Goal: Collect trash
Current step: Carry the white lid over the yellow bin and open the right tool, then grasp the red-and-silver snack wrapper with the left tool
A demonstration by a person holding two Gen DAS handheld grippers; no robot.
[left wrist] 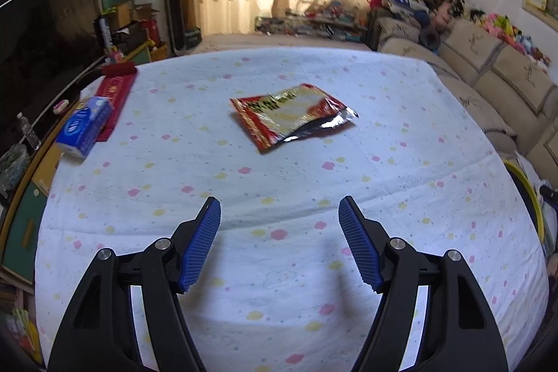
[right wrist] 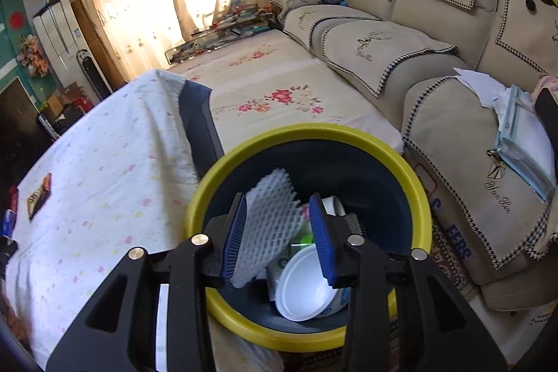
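A red and silver snack wrapper (left wrist: 293,114) lies flat in the middle of the table with the flowered cloth (left wrist: 244,183). My left gripper (left wrist: 279,201) hovers open over the near part of the cloth, well short of the wrapper, with nothing between its pads. My right gripper (right wrist: 278,197) hangs over the yellow-rimmed dark bin (right wrist: 314,131) beside the table. A white foam net (right wrist: 272,218) sits between its jaws, leaning on the left pad and apart from the right one. Inside the bin lie a white bowl (right wrist: 307,285) and other scraps. The wrapper (right wrist: 39,196) shows far left in the right wrist view.
A blue tissue pack (left wrist: 85,124) and a red box (left wrist: 115,89) rest at the table's left edge. A beige sofa (right wrist: 401,51) runs along the right, with papers on its near armrest. The bin's yellow rim (left wrist: 530,194) peeks in at the table's right side.
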